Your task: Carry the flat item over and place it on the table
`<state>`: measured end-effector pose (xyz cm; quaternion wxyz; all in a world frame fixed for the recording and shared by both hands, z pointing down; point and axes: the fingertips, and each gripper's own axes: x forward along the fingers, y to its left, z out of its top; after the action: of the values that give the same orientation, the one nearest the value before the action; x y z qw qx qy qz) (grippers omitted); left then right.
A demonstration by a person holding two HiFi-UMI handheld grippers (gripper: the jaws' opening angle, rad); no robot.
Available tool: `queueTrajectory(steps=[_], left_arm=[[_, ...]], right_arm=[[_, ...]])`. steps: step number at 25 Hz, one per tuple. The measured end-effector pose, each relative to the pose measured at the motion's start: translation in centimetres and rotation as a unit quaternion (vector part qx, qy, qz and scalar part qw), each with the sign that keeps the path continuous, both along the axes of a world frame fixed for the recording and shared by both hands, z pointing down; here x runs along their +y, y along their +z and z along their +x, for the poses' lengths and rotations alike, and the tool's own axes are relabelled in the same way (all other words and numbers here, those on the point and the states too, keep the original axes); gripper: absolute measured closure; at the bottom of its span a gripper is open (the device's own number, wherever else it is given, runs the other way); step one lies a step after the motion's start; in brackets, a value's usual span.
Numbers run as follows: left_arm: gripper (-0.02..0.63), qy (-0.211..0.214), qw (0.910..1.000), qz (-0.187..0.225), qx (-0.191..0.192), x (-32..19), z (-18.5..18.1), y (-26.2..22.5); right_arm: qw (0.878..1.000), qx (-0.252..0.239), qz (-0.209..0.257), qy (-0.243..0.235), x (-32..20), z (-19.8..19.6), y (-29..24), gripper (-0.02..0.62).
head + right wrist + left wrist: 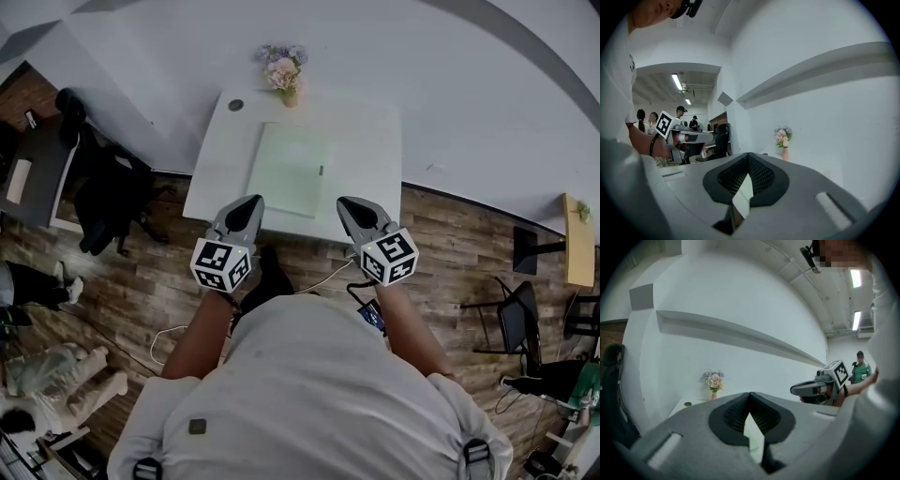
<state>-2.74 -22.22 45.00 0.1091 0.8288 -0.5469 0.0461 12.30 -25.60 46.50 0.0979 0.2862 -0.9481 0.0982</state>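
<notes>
A pale green flat sheet [291, 169] lies on the white table [375, 141], near its middle and reaching toward the front edge. My left gripper [251, 202] hovers at the table's front edge, just left of the sheet's near corner. To the sheet's near right hangs my right gripper [350, 202]. In each gripper view the jaws meet at their tips, left gripper [750, 394] and right gripper [748, 154], with nothing between them. Neither gripper touches the sheet.
A small vase of flowers [284, 73] and a dark round disc [235, 105] stand at the table's far edge against the white wall. A black office chair [103, 187] and a desk [37, 169] are at the left. Cables [323, 277] lie on the wooden floor. Several people stand far off.
</notes>
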Motion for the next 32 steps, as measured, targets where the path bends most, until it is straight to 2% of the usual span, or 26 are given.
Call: queueTrajectory(steps=[6,14,23,32], left_arm=[[0.606,-0.011,0.9996,0.000,-0.027,3.1,-0.1,-1.1],[0.606,-0.001,0.9997,-0.001,-0.026,6.0,-1.2,-0.7],[0.606,0.017,0.9997,0.009,-0.017,10.6,-5.2,-1.5],[0.606,0.056,0.9982,0.021,-0.010,17.4,-9.1,-2.6]], right_arm=[[1.000,-0.008,0.001,-0.025,2.3,-0.6,-0.7,0.586],[0.999,-0.020,0.013,-0.029,5.6,-1.9,-1.5,0.586],[0.999,-0.028,0.019,0.010,9.9,-4.8,-2.2,0.586],[0.997,-0.026,0.037,0.064,17.3,-7.3,-3.4,0.586]])
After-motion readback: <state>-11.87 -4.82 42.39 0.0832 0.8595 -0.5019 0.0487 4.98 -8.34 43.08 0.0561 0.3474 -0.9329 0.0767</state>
